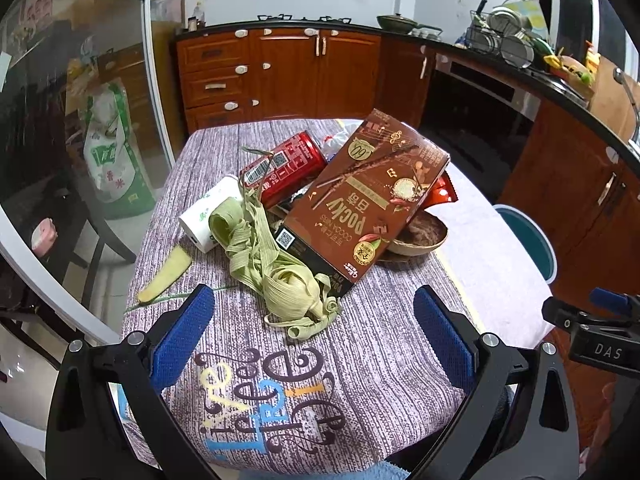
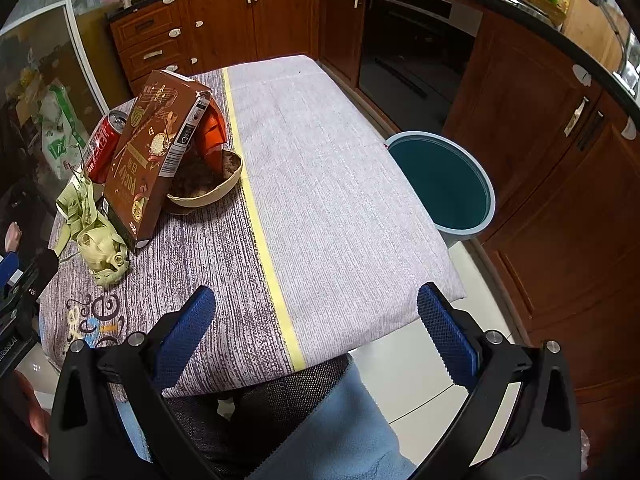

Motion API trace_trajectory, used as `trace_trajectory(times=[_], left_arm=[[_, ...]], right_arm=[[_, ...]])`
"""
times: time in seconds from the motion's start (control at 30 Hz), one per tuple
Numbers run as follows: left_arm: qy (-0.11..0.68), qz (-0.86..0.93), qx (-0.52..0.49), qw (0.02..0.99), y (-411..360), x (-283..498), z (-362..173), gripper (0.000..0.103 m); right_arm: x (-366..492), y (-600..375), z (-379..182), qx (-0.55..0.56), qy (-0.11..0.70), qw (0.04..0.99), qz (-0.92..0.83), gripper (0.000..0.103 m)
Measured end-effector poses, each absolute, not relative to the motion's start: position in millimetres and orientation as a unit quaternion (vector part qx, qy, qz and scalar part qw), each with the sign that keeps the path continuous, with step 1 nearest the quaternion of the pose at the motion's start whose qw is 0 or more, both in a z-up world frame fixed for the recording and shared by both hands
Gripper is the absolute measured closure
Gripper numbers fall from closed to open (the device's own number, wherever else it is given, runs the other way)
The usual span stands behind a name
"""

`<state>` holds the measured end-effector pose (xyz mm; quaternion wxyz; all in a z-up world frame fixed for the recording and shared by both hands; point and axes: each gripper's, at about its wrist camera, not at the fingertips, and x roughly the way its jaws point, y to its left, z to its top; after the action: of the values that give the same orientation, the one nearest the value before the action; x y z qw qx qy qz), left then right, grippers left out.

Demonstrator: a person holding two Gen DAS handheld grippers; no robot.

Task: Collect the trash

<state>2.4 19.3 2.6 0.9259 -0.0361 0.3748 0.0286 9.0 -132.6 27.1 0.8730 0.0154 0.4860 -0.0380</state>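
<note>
Left tongs (image 1: 314, 334) spread wide above tablecloth (image 1: 380, 340), corn husks (image 1: 276, 272) just ahead, Pocky box (image 1: 360, 200) leaning on red can (image 1: 288, 166)

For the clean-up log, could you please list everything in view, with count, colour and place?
Snack box: one, brown, leaning on the pile at the table's left part.
Soda can: one, red, lying behind the box.
Corn husks: one bundle, pale green, in front of the box.
Bowl: one, tan, right of the box.
Wrapper: one, red-orange, behind the box.
Small carton: one, white, left of the husks.
Husk strip: one, yellowish, near the table's left edge.
Bin: one, teal inside, on the floor right of the table.
Tablecloth: one, grey-purple.
Left gripper: open, empty.
Right gripper: open, empty.
</note>
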Motion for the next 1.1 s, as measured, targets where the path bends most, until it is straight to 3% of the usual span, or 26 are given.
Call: trace_trajectory(times=[1.1], left_arm=[[0.382, 0.027, -0.033, 0.923, 18.5, 6.6, -4.2, 0.004]], right_arm=[[15.7, -127.3, 26.3, 0.006, 0.491, 0.870, -0.039, 0.006]])
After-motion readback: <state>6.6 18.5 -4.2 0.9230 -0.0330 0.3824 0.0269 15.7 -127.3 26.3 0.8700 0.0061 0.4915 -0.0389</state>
